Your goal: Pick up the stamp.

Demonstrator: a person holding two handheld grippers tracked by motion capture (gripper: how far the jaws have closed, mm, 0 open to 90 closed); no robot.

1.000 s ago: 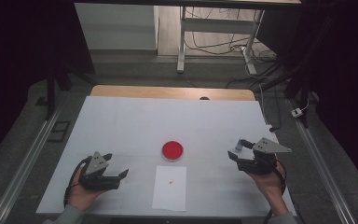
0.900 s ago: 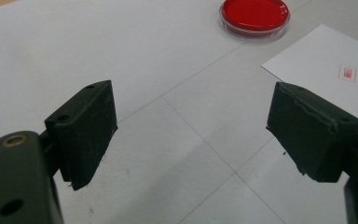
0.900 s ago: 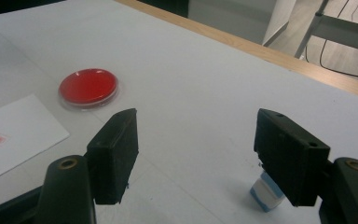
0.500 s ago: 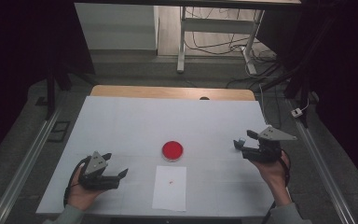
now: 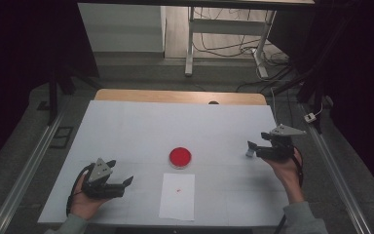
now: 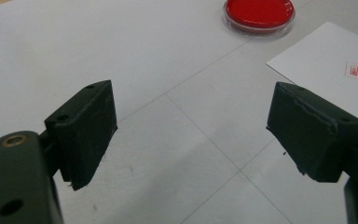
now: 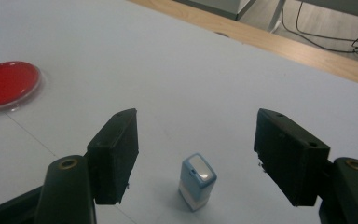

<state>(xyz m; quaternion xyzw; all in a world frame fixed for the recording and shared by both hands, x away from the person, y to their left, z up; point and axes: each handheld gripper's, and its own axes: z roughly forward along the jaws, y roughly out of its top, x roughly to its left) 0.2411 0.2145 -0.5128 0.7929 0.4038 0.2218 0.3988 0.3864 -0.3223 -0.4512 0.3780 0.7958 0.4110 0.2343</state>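
- White tabletop (image 5: 141, 131) is stretching across the middle of a dim room, with a strip of bare wood (image 5: 175, 96) showing along its far edge and thin seam lines crossing the white surface.
- Near the table's right edge, a small blue-and-white stamp (image 7: 196, 181) is standing upright on the white surface, seen in the right gripper view between the two black jaws but touching neither.
- Around it, the right gripper (image 5: 251, 148) is being held in the person's right hand (image 5: 286, 168) with its jaws spread wide and gripping nothing.
- Toward the table's middle, well apart from the stamp, a round red ink pad (image 5: 180, 157) in a clear dish is lying flat.
- Just in front of the pad, on the person's side, a white sheet of paper (image 5: 177, 196) is lying with a small red mark (image 6: 354, 70) printed on it.
- At the near left, the left gripper (image 5: 125, 181) is resting low over the table in the left hand (image 5: 84, 200), its jaws also wide apart and empty, pointing toward the paper and the pad.
- Beyond the table, a grey floor (image 5: 136, 73) is carrying loose cables (image 5: 224, 46) and the legs of a light metal frame (image 5: 191, 44), while metal rails (image 5: 27, 170) are running along both sides and darkness is closing in at the left and right.
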